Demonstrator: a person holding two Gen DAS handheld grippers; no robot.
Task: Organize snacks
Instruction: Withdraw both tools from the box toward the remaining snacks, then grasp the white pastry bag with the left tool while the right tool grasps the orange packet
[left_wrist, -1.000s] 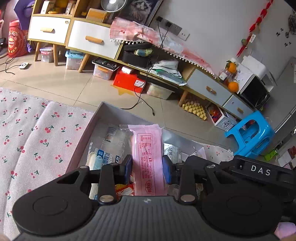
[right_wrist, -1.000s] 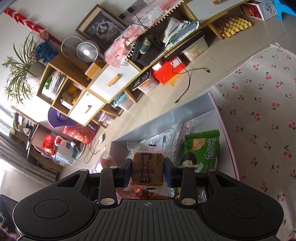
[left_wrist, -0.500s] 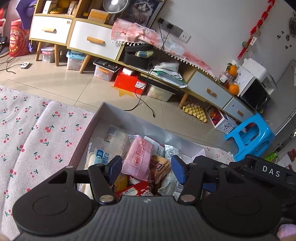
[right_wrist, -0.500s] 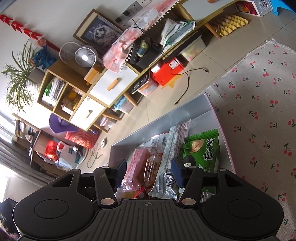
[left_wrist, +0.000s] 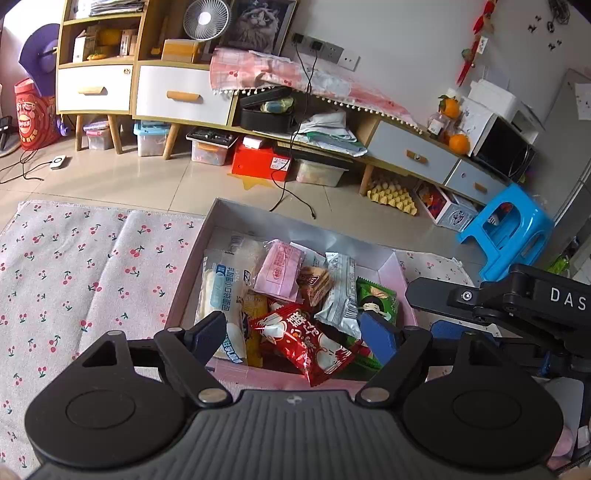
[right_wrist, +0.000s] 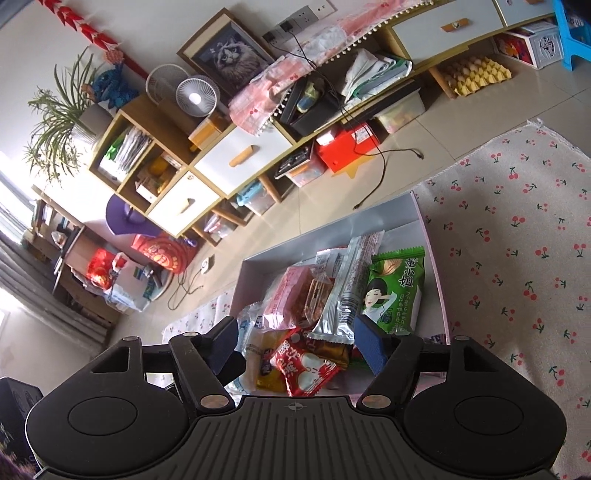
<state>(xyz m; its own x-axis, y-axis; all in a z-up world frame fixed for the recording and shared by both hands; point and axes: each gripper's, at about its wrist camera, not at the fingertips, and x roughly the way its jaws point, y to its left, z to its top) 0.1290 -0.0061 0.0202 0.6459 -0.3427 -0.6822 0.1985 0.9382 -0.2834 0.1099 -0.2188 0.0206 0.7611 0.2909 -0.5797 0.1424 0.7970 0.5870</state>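
Hovering over the near end of the box (left_wrist: 236, 216): left gripper (left_wrist: 295, 338), jaws having just been opening, now standing wide apart with nothing between the pads. Same for the right gripper (right_wrist: 295, 341), jaws just widened and empty, poised above the same box from its other side.

Judging the step: letting go just finished, both hands backing off; snacks lying heaped inside the box rather than sorted.

Resting in the box: pink packet (left_wrist: 280, 271) near the middle, leaning on a brown biscuit pack (left_wrist: 314, 284); silver wrapper (left_wrist: 341, 291) beside that; green bag (right_wrist: 397, 291) against the box's pink side wall; red packet (left_wrist: 308, 339) at the near end, closest to both grippers; white bread pack (left_wrist: 221, 291) along the opposite wall.

Likely coming next: picking another snack or straightening the pile, needing a reach down and a squeeze on one wrapper only.

Crowding the way: overlapping slippery wrappers. Lying around the box: cherry-print cloth (left_wrist: 74, 266); well beyond it, a blue stool (left_wrist: 506, 229).
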